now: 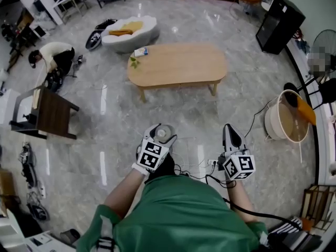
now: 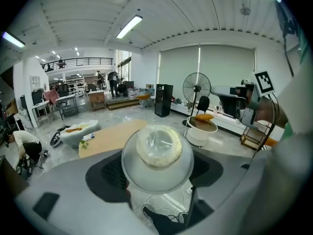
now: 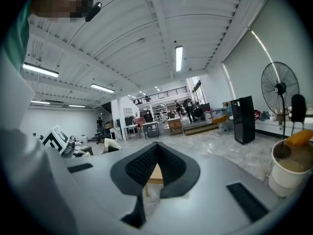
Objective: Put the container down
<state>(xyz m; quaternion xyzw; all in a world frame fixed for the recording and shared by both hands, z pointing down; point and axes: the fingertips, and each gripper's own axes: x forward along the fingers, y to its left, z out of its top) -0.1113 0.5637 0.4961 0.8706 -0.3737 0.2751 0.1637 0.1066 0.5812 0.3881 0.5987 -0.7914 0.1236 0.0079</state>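
Observation:
A round clear container (image 1: 161,134) with a pale lid is held in my left gripper (image 1: 160,132), above the marble floor in front of the person's body. In the left gripper view the container (image 2: 157,158) fills the gap between the two dark pads and faces the camera, and the left gripper (image 2: 159,176) is shut on it. My right gripper (image 1: 230,129) hangs beside it to the right. In the right gripper view its jaws (image 3: 155,153) meet in a closed point with nothing between them. An oval wooden table (image 1: 176,64) stands farther ahead.
Cables (image 1: 199,167) lie on the floor below the grippers. A cream tub (image 1: 286,122) stands at the right, a black speaker (image 1: 279,17) at the back right. A dark side table (image 1: 50,112) is at the left, with a crouching person (image 1: 52,56) behind it.

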